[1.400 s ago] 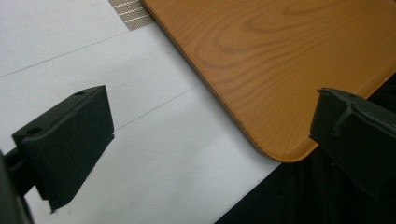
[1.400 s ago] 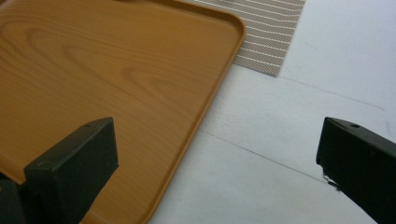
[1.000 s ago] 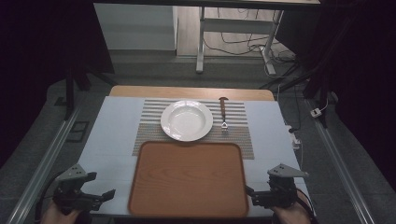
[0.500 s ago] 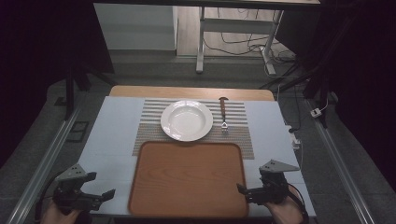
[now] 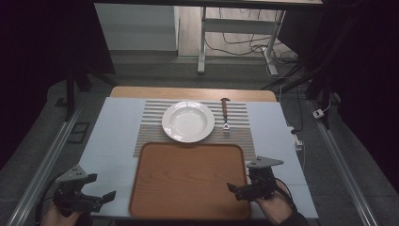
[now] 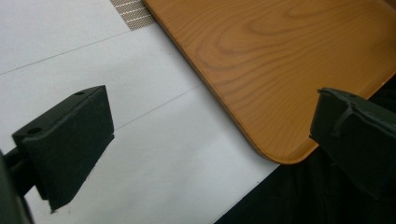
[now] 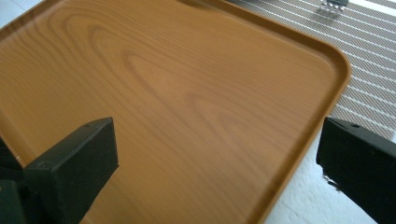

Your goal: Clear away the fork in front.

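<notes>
Your left gripper (image 5: 101, 199) sat at lower left, jaws spread wide; your right gripper (image 5: 237, 188) gaped over the wooden tray (image 5: 188, 181) at lower centre, with the white plate (image 5: 187, 121) just above

We've got a smooth wood-grain tray (image 5: 188, 181), a glossy white plate (image 5: 188, 121) at 12 o'clock, and a woven-looking striped mat (image 5: 240, 136).

No readable text, labels, brands, numbers or signs appear on anything here.
</notes>
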